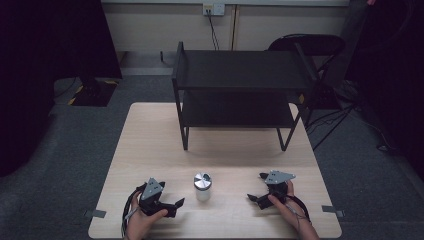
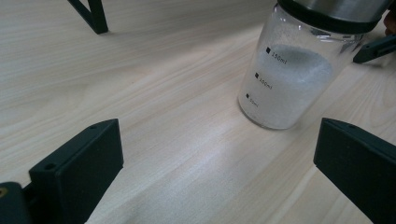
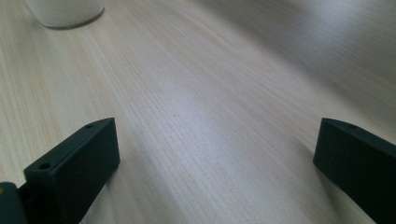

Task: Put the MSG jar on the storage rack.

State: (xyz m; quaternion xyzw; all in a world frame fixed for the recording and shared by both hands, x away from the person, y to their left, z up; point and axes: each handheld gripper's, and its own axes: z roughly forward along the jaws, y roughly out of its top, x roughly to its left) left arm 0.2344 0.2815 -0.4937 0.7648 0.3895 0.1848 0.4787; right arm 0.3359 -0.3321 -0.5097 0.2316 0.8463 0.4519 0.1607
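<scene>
Clearly upright on the pale wooden counter, a glass shaker jar with a steel lid stands between the two grippers, touched by neither. From the left gripper view the jar lies ahead of the fingers and off toward the right one; its lid is cut off by the top edge, and white powder fills it to around the topmost of three printed volume marks, whose small figures are hard to read. The left gripper has its fingers spread wide, with bare wood between them. The right gripper likewise holds its fingers wide apart over bare counter; in its view just the jar's base peeks in at the top left, beyond the left finger. Farther off, past both sets of fingers, a black two-tier shelf rack stands at the counter's back edge, its lower tier lost in shadow.
</scene>
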